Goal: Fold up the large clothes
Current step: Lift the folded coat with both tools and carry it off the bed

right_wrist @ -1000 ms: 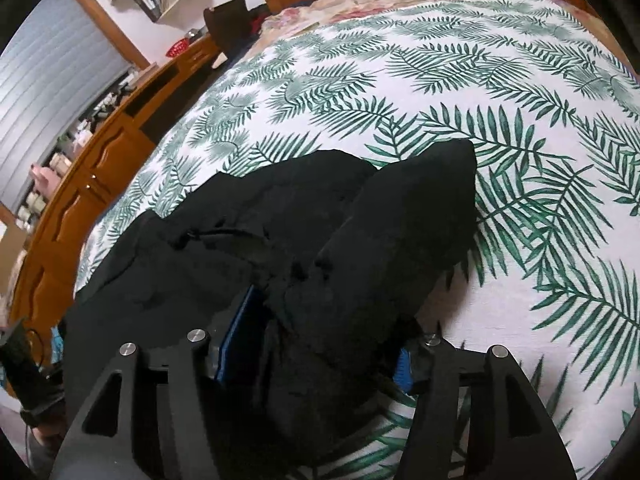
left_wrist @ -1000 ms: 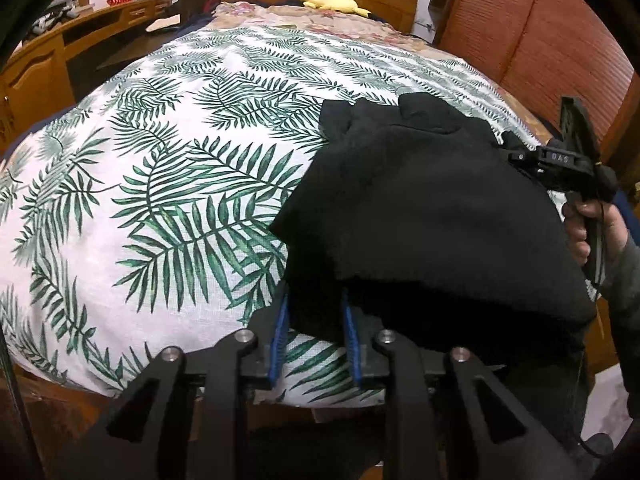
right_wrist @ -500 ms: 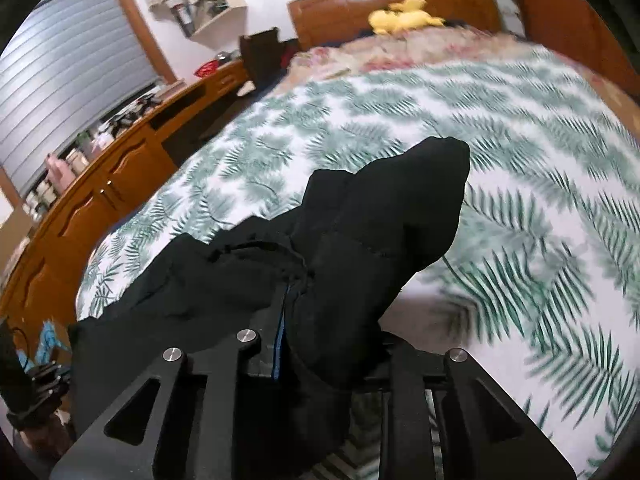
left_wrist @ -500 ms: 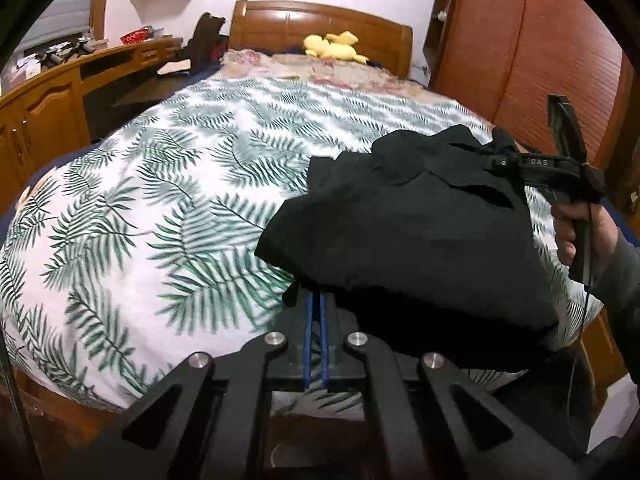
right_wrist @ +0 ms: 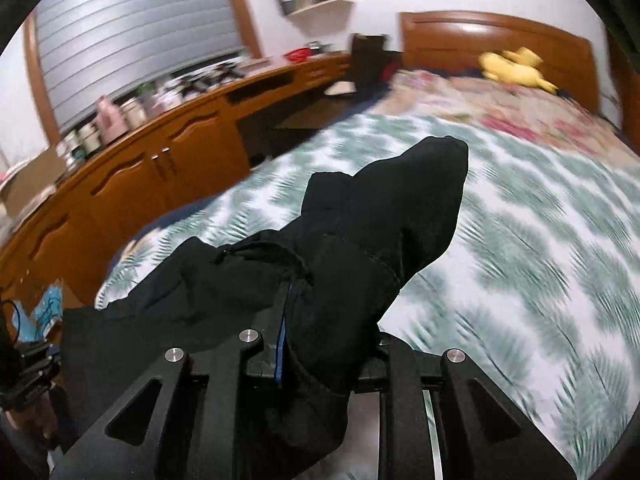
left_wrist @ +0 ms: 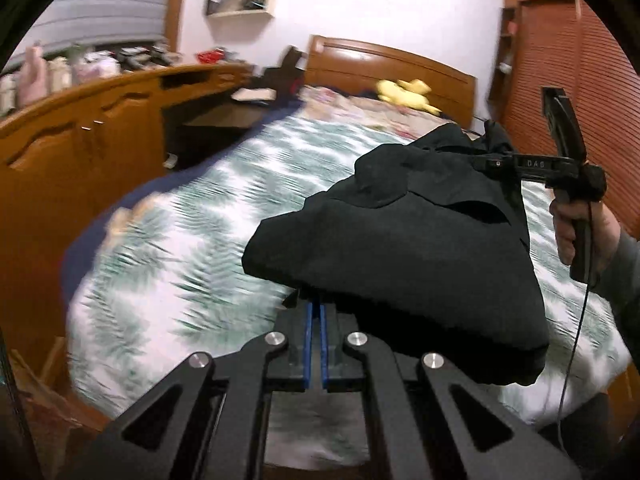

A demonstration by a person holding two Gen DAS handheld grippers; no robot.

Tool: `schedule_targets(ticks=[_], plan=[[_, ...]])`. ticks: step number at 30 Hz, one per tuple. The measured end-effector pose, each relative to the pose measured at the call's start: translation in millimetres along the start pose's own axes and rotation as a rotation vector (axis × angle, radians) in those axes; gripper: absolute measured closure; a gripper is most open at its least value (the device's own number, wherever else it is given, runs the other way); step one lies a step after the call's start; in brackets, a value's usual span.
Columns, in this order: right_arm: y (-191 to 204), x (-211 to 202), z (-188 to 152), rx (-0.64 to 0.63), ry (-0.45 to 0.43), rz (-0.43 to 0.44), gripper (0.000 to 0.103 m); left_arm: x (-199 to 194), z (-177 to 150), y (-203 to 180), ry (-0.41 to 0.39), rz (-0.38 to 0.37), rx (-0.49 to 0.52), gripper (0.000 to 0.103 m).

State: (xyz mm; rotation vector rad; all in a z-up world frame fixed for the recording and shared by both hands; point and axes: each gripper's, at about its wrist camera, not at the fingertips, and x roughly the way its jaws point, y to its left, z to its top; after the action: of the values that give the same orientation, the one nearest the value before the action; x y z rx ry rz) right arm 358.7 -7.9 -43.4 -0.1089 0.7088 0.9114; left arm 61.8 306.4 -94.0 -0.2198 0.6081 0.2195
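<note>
Bed: palm-leaf cover is filling the lower frame in both wrist views, blurred.
Black garment: is hanging above the cover, stretched between both grippers; in the left view it is lying at 3 o'clock of centre.
Right gripper: fingers are clamping a thick bunch of the garment; a hand is gripping its handle.
Left gripper: blue pads are pressing together, pinching the garment's lower edge.
Yellow plush toy: is lying by the headboard at 1 o'clock.

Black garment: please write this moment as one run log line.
black garment: lifted above bed | left gripper: shut on hem | right gripper: gripping bunched cloth
</note>
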Motion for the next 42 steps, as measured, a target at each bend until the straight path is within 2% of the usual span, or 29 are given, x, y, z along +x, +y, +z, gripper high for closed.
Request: schedule_targets(ticks=[5, 9, 15, 18, 21, 23, 24, 25, 26, 31, 35, 39, 42], plan=[[58, 63, 40, -0.061, 0.007, 0.077, 0.084, -4, 12, 54, 0.001, 0.122, -0.037, 0.103], [105, 111, 54, -0.086, 0.025, 0.138, 0.084, -11, 14, 89, 0.005, 0.219, -0.044, 0.103], [153, 158, 70, -0.136, 0.069, 0.187, 0.084, -11, 10, 119, 0.013, 0.299, -0.065, 0.103], [171, 174, 76, -0.166, 0.097, 0.161, 0.082, -3, 6, 125, 0.045, 0.321, -0.075, 0.103], [182, 185, 70, -0.206, 0.157, 0.117, 0.075, 3, 1, 128, 0.086, 0.321, -0.119, 0.103], [184, 190, 62, -0.225, 0.203, 0.088, 0.065, 5, -1, 125, 0.104, 0.321, -0.134, 0.103], [184, 191, 58, -0.227, 0.218, 0.077, 0.06, 5, -2, 125, 0.109, 0.325, -0.137, 0.103], [183, 191, 53, -0.231, 0.225, 0.061, 0.051, 5, -3, 124, 0.112, 0.33, -0.141, 0.102], [181, 190, 49, -0.235, 0.23, 0.049, 0.048, 4, -3, 123, 0.114, 0.333, -0.146, 0.101], [169, 177, 34, -0.258, 0.233, 0.004, 0.044, -13, -2, 117, 0.086, 0.348, -0.144, 0.1], [164, 150, 24, -0.277, 0.203, 0.013, 0.036, -25, 1, 101, 0.07, 0.332, -0.11, 0.095], [167, 109, 5, -0.315, 0.164, 0.056, 0.033, -39, 5, 79, 0.045, 0.313, -0.069, 0.09], [167, 74, -12, -0.333, 0.138, 0.056, 0.032, -51, 10, 56, 0.021, 0.283, -0.038, 0.087]])
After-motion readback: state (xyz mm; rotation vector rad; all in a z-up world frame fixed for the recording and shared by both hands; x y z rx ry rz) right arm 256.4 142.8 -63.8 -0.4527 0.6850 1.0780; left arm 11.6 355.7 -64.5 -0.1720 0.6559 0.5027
